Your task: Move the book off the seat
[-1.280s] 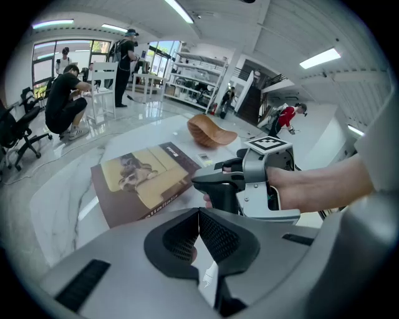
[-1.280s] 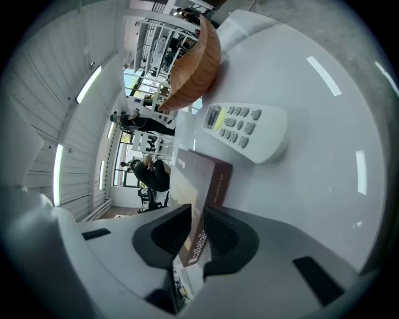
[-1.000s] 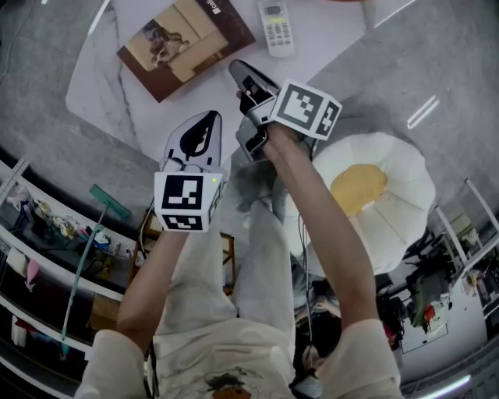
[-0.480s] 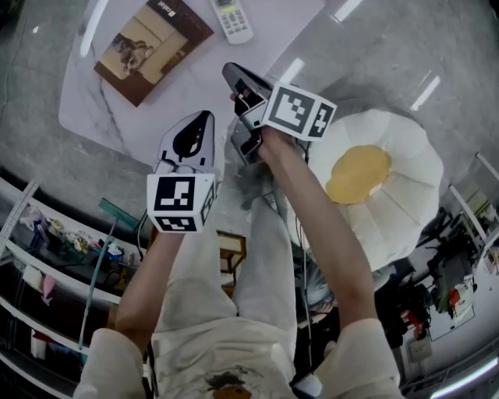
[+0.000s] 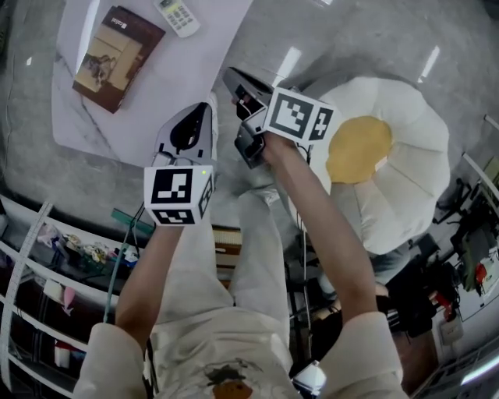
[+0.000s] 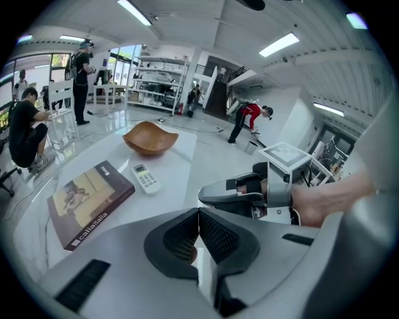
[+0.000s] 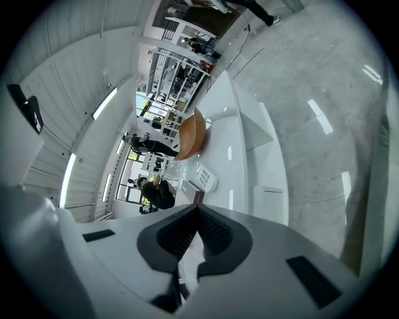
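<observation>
The brown book (image 5: 109,56) lies flat on the white table (image 5: 179,70) at the upper left of the head view; it also shows in the left gripper view as the book (image 6: 87,202). The seat (image 5: 390,164), a white petal-shaped cushion with a yellow centre, is at the right with nothing on it. My left gripper (image 5: 207,107) hangs over the table's near edge, shut and empty (image 6: 198,212). My right gripper (image 5: 231,76) is held between table and seat. Its jaws have just been closing and now meet with nothing between them (image 7: 198,207).
A white remote (image 5: 178,14) lies beside the book, and a wooden bowl (image 6: 149,137) stands further back on the table. Shelving (image 5: 47,257) runs along the left. A small wooden stool (image 5: 226,243) is under my arms. People stand and sit in the background.
Both grippers have drawn back from the table. The book, remote and table have slid toward the upper left of the head view, and more of the seat shows at the right.
</observation>
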A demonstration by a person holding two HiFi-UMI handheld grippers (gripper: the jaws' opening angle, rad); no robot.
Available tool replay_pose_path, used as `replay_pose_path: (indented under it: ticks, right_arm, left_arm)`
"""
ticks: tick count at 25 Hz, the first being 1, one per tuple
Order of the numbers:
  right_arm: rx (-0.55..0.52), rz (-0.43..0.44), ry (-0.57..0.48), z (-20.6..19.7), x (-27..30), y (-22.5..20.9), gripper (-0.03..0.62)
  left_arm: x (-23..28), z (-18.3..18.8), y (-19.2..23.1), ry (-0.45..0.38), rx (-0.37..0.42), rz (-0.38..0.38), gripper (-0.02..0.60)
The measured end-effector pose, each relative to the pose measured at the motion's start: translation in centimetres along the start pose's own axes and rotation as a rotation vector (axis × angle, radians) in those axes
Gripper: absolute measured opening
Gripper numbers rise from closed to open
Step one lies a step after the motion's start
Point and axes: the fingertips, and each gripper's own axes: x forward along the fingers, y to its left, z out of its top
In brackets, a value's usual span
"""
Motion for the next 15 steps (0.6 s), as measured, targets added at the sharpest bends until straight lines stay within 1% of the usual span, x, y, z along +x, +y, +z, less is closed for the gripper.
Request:
replay_pose_path:
  ticks: [5,10,15]
  right_arm:
    - [0.017,-0.002,-0.067,0.8,-4.5,-0.2,0.009]
    - [0.001,-0.008,-0.098,-0.7,-9.9,1.1,0.009]
    - [0.050,-0.033,-0.174,-1.8,-15.7,1.2,0.009]
  left_arm:
    - [-0.4,0.8,-3.8,-0.007,0.059,-0.037,0.012]
    - [-2.8,1.7,-8.4,-0.015,0.126,-0.088,0.012]
    - [-5.3,2.2,-12.4,-0.016,0.196,-0.137,0.012]
